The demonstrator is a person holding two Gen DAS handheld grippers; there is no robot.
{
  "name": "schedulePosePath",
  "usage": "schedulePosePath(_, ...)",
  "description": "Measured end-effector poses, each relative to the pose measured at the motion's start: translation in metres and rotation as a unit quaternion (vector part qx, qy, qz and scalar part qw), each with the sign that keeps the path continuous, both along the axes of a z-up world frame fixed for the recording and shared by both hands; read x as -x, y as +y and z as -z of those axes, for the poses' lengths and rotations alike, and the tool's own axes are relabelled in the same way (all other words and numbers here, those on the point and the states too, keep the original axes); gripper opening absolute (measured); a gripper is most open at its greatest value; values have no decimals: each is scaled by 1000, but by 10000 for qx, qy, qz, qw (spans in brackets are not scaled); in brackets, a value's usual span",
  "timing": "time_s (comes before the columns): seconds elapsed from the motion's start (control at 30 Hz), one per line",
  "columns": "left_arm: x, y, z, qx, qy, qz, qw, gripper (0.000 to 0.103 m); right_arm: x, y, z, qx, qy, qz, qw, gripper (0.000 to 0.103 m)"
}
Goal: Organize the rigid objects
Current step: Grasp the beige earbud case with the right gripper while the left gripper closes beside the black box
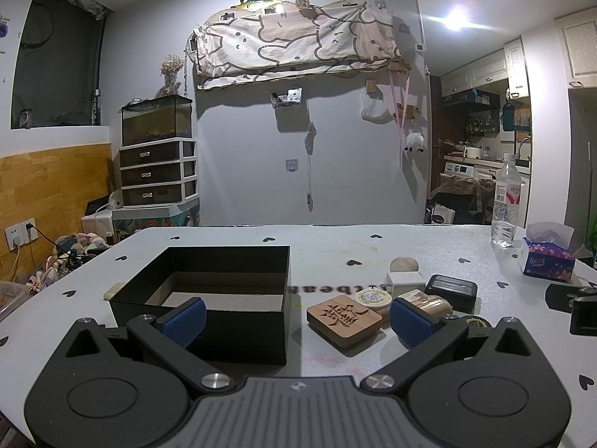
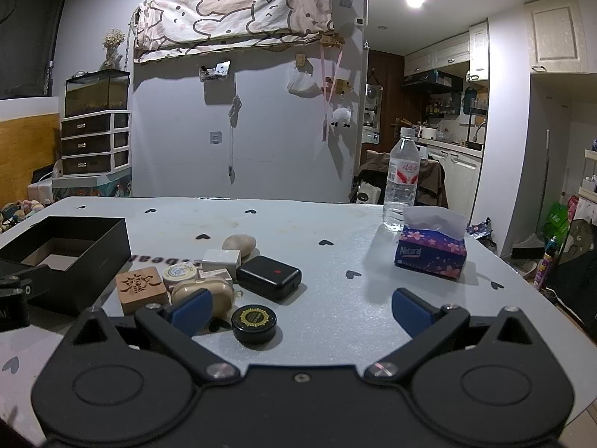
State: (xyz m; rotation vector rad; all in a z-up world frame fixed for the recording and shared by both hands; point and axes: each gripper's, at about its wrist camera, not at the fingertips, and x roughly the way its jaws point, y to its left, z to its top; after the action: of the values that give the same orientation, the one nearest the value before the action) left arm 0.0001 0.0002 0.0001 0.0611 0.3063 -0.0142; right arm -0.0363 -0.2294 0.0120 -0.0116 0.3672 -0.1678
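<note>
Right now both tools — left tool [image 1: 296, 319], right tool [image 2: 300, 311] — gape, holding nothing; clutter pile [image 2: 209, 280] at 10 o'clock, beside black box [image 1: 224, 291] — crowded grab may knock neighbours.

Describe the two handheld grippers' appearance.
Both the left gripper and right gripper look alike: matte black bodies with ribbed centres, round side discs, silver pivot screws, angled black arms and blue pads on the fingers. No cables or sleeves show.

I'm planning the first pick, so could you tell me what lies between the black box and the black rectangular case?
In the right wrist view, the carved wooden block, round white tin and beige case lie between the black box and the black rectangular case.
</note>
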Motion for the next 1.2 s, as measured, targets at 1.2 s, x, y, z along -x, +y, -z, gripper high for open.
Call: schedulePosePath(1.2, -98, 141, -27, 182, 151, -958, 9951, 103, -112, 1, 29, -589, 370, -678, 9953, 103)
